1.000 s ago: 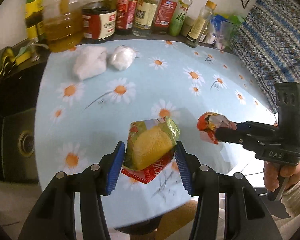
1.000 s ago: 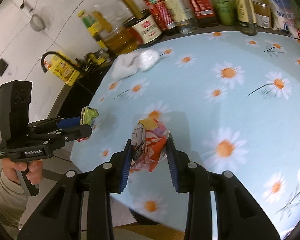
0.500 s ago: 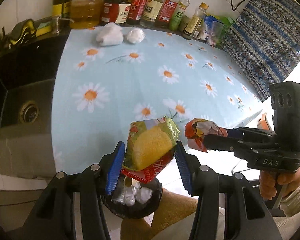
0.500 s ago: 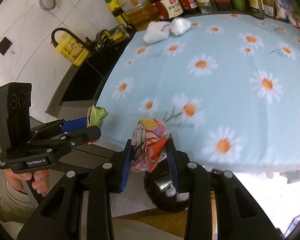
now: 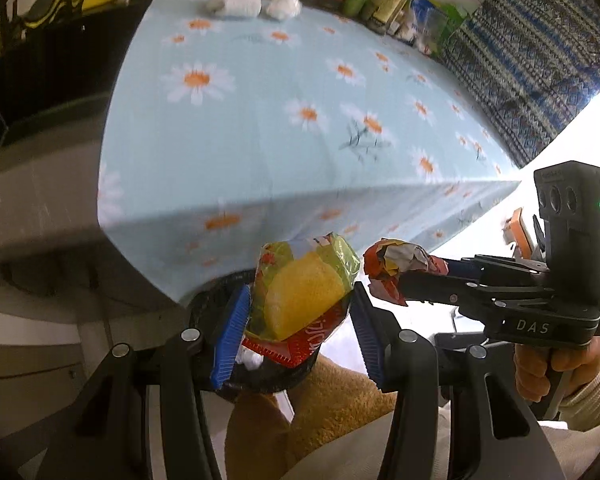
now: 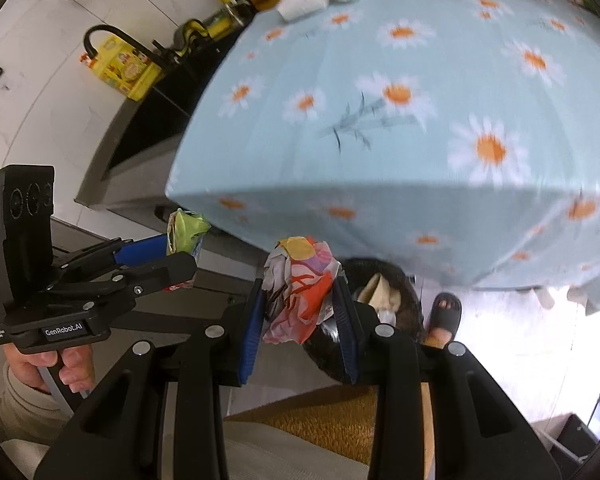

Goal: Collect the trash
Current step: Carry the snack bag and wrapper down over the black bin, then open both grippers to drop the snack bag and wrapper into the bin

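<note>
Holding: left gripper point(image 5: 300, 316) was clamped on a yellow snack bag point(image 5: 306, 292); right gripper point(image 6: 300, 304) was pinched tight on a crumpled wrapper point(image 6: 298, 288).
Bin: black trash bin point(image 6: 380, 276) sat just below both jaws.
Left: dropping both; two white wads point(image 5: 252, 0) remained far beyond the jaws.

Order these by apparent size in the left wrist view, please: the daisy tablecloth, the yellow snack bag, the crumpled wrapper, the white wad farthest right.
1. daisy tablecloth
2. yellow snack bag
3. crumpled wrapper
4. white wad

The wad lies far from the camera, so its true size against the wrapper is unsure.
</note>
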